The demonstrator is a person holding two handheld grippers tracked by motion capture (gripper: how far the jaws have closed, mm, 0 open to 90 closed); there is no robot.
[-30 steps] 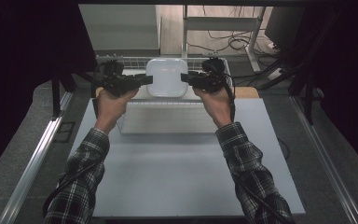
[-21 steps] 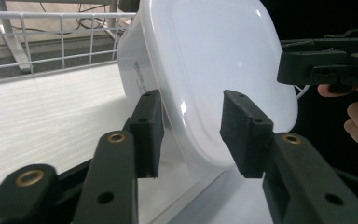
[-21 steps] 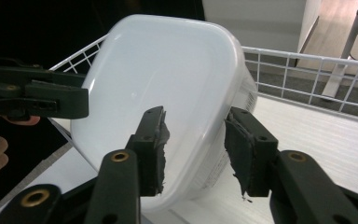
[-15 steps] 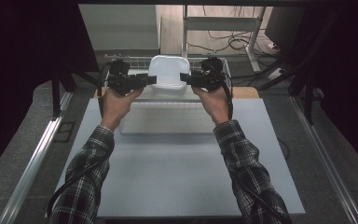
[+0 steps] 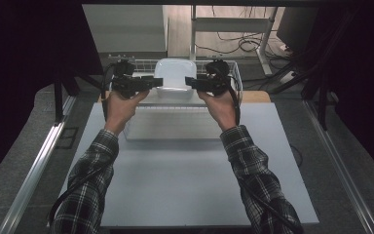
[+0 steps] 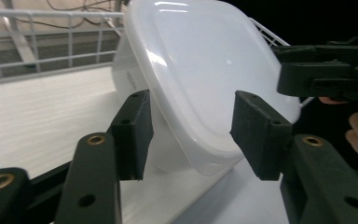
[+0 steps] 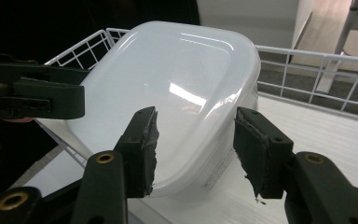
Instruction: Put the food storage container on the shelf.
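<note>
A white lidded plastic container point(image 5: 175, 73) rests in a white wire basket point(image 5: 233, 73) at the table's far edge. My left gripper point(image 5: 158, 84) comes at it from the left and my right gripper point(image 5: 190, 82) from the right. Both pairs of jaws have just been opening. In the left gripper view the container point(image 6: 205, 70) has its lower rim between the open jaws of my left gripper point(image 6: 191, 135), and the pads stand off it. The right gripper view shows the same: the container point(image 7: 177, 84) lies between the parted jaws of my right gripper point(image 7: 196, 144), untouched.
A flat pale rectangular tray point(image 5: 170, 122) lies on the white tabletop point(image 5: 185, 180) just in front of the basket, under both hands. Basket wires point(image 6: 28, 42) point(image 7: 307, 70) rise around the container. Metal rails point(image 5: 34, 165) run along both table sides.
The container has sunk a little farther back into the basket. Both pairs of jaws have widened off its sides. The hands have hardly moved.
</note>
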